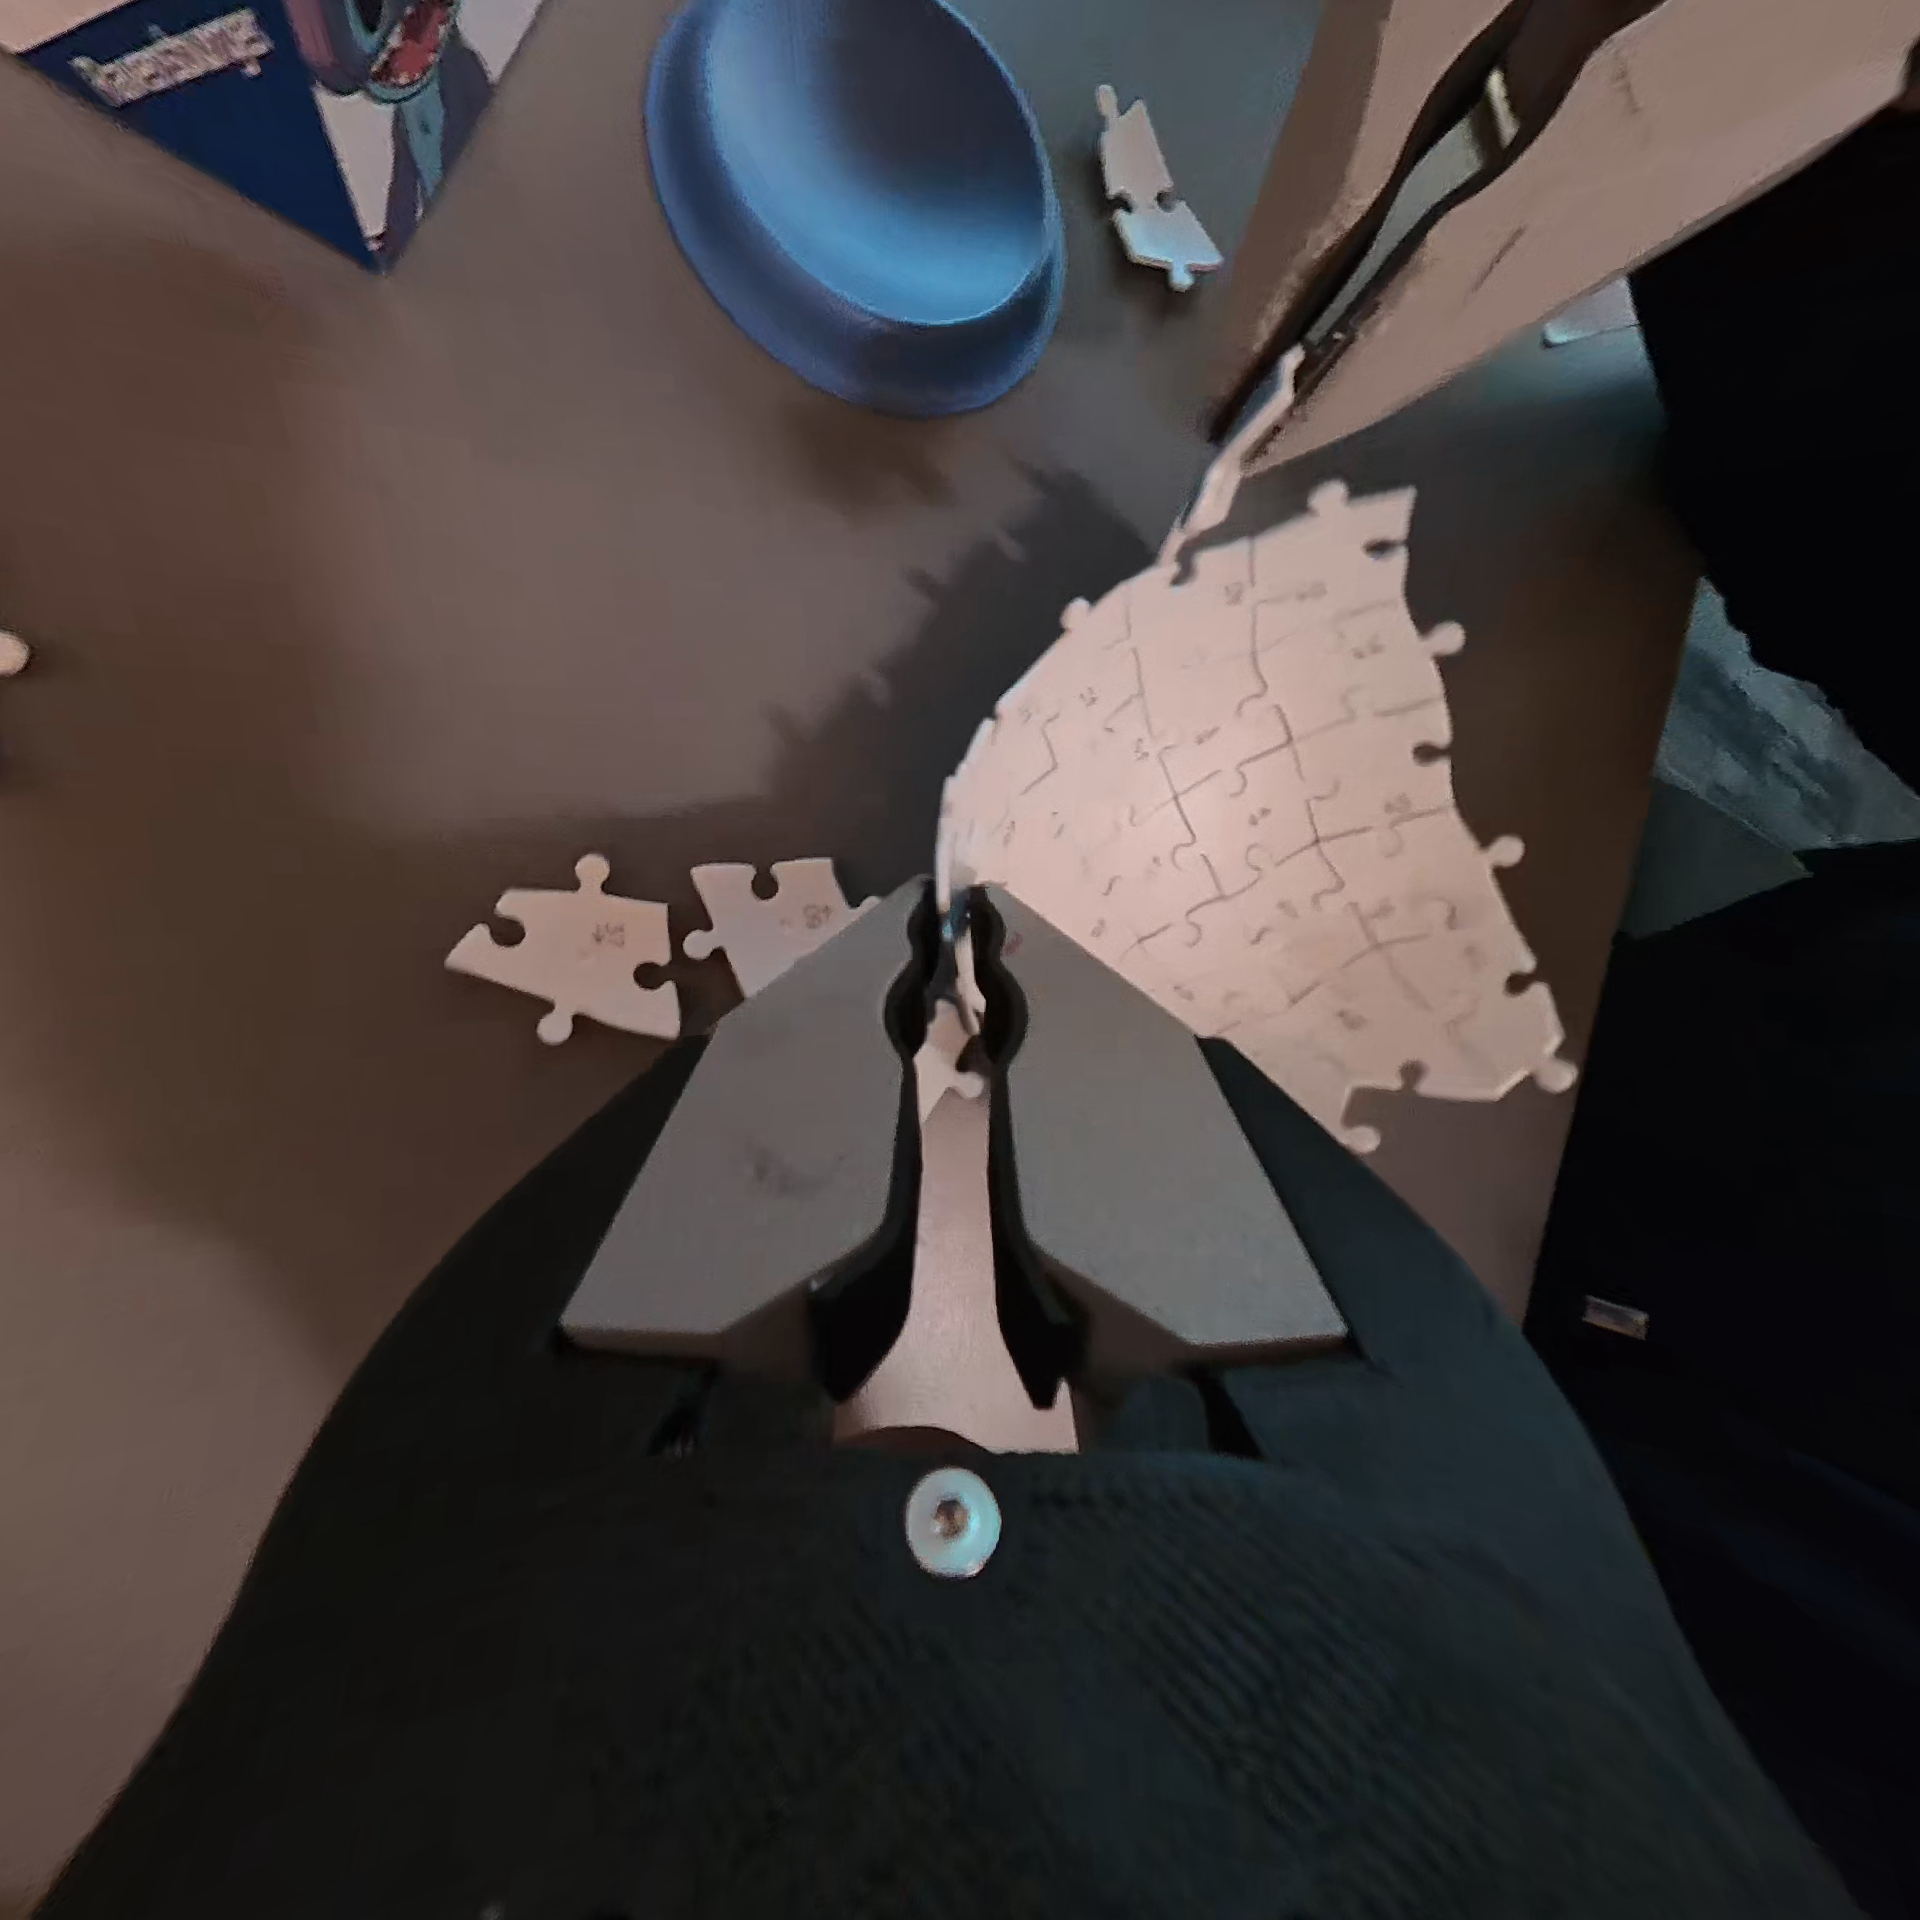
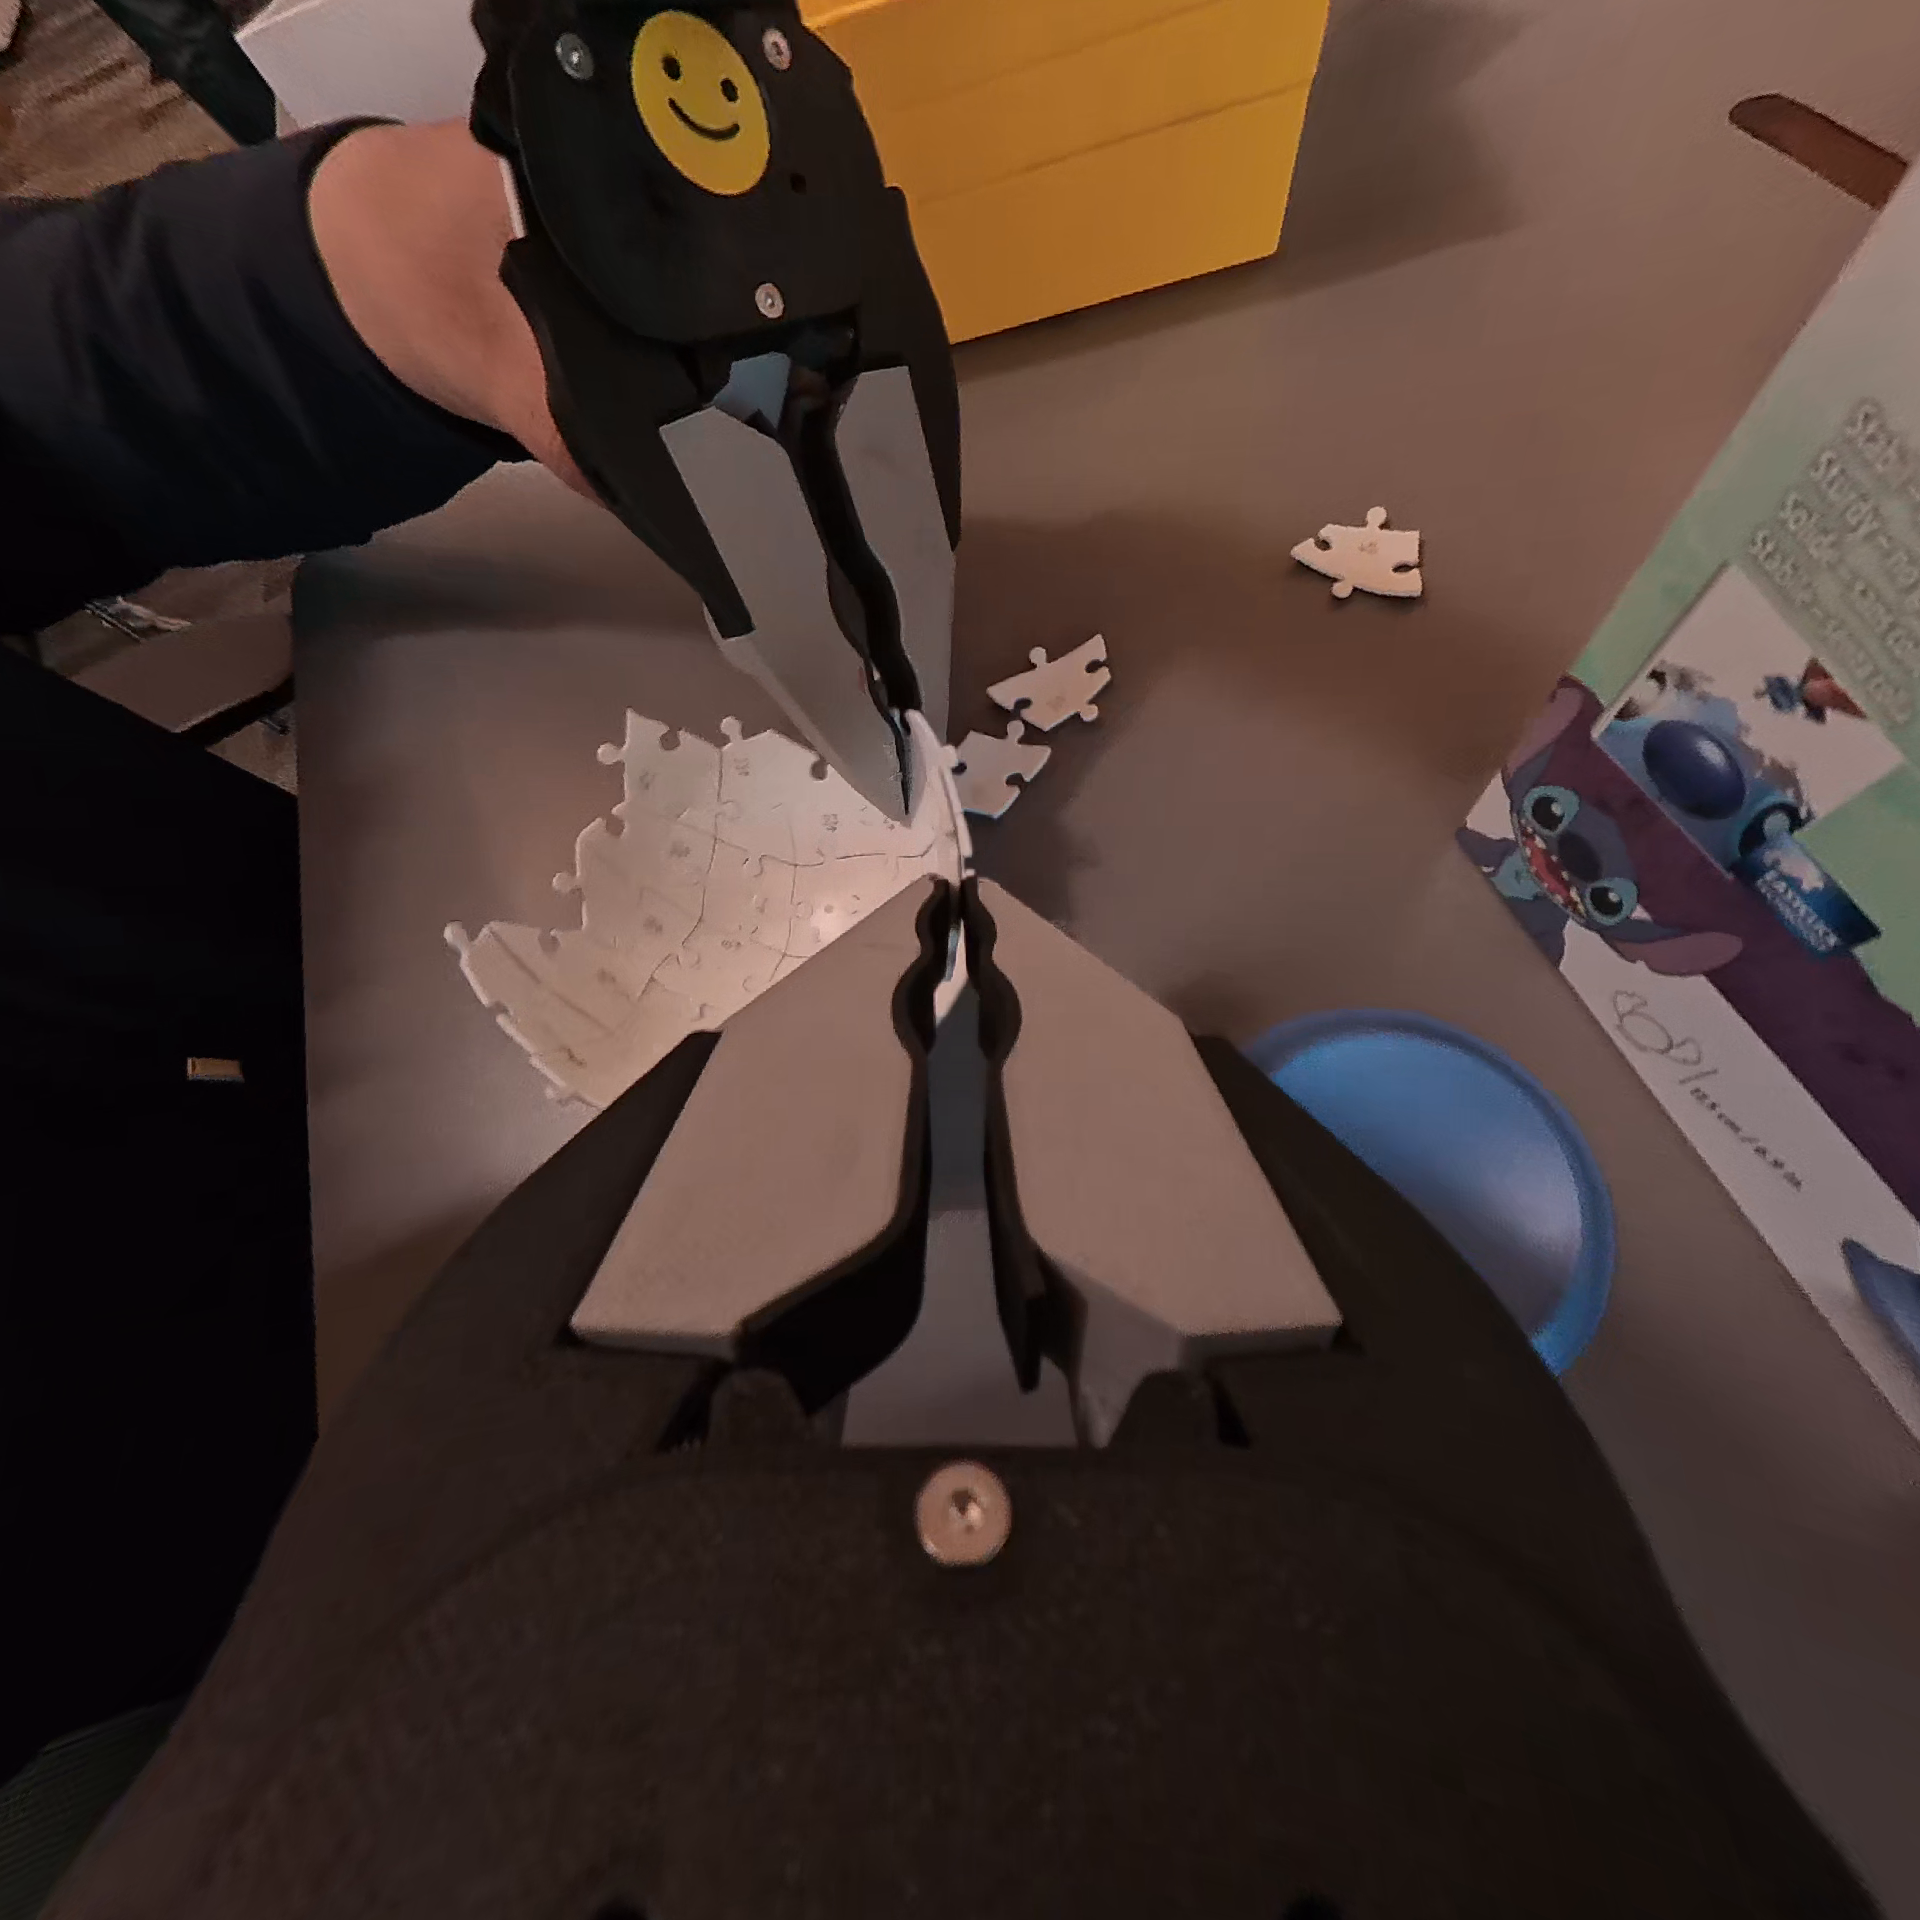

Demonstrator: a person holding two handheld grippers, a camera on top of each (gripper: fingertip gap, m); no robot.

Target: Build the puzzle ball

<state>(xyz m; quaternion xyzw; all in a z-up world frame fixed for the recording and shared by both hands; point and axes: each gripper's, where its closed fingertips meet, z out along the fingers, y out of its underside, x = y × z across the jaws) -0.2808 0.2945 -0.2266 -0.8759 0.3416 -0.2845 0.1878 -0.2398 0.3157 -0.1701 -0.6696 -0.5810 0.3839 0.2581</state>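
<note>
I had both grippers on the half-built puzzle ball shell [image 2: 686, 914], its white inner side facing up, lifted just over the brown table [image 2: 1247, 727]. My left gripper [image 1: 961, 914] had its jaws pressed together on the shell's rim at one side, and my right gripper [image 2: 951, 904] was pinching the rim close beside it, the two tips nearly touching.

The risk, as I judged it: two grips that close on a thin curved edge could twist against each other and pop a seam, scattering joined pieces. Any squeeze off the curve might also crack a tab.

Two loose pieces [image 1: 582, 951] lay on the table right behind the left gripper's tips, another pair [image 1: 1153, 192] beside the blue dish-shaped stand [image 1: 862, 208], near the puzzle box [image 2: 1714, 831]. A shell dropped there could knock them away.
</note>
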